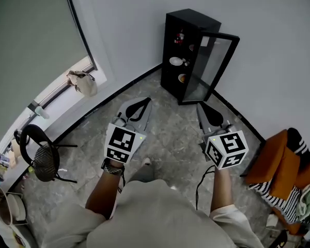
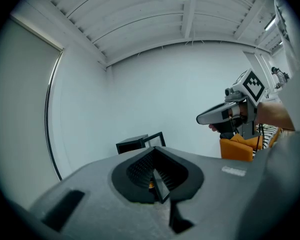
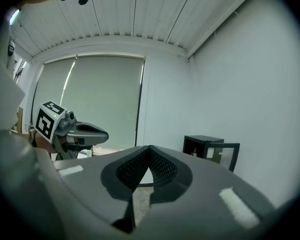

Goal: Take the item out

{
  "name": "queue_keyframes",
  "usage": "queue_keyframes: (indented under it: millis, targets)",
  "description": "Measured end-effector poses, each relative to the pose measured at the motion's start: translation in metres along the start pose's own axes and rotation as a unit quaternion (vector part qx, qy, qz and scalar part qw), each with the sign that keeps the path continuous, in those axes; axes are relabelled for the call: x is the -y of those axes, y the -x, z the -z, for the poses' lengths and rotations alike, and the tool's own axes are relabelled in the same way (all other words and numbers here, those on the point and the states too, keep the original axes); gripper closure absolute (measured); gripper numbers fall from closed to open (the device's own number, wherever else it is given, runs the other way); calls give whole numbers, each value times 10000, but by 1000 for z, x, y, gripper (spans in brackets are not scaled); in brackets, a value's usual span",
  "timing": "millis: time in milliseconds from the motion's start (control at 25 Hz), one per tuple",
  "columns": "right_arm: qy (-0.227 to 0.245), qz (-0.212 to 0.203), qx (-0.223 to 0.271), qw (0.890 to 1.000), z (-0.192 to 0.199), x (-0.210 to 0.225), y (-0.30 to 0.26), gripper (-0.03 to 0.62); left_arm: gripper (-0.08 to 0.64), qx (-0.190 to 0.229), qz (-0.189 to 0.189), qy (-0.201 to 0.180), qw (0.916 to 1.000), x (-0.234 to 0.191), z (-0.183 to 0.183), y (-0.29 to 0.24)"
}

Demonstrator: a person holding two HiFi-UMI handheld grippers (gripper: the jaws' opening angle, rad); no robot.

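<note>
A black cabinet [image 1: 192, 50] stands on the floor against the far wall, its glass door [image 1: 212, 66] swung open to the right. On its shelves I see a white bowl [image 1: 175, 61], a small red item [image 1: 180, 36] above it and an orange dish [image 1: 182, 78] below. Both grippers hover over the floor short of the cabinet and touch nothing. My left gripper [image 1: 145, 102] [image 2: 154, 150] has its jaws together and empty. My right gripper [image 1: 199, 106] [image 3: 150, 148] is shut and empty too. The cabinet [image 3: 210, 149] [image 2: 139, 143] sits small and distant in both gripper views.
A black mesh stool [image 1: 41, 156] stands at the left. An orange chair [image 1: 279, 161] draped with striped cloth is at the right. A beige bag [image 1: 84, 81] lies by the window sill. Grey stone floor [image 1: 170, 133] runs between me and the cabinet.
</note>
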State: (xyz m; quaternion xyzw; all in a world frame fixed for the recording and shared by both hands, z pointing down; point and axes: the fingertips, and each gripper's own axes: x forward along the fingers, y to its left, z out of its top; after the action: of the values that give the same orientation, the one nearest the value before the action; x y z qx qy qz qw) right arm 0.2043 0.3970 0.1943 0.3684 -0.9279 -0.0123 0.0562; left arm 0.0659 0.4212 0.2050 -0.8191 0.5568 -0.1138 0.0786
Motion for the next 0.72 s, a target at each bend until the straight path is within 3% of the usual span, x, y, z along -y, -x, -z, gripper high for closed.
queue_keyframes:
  millis: [360,720]
  targets:
    - [-5,219,57,9997,4,42,-43,584,555,10,137,71,9999,-23,16,-54]
    - [183,580,3,9982,-2,109,-143,584,555,128,177,100,9997,-100,23,-151]
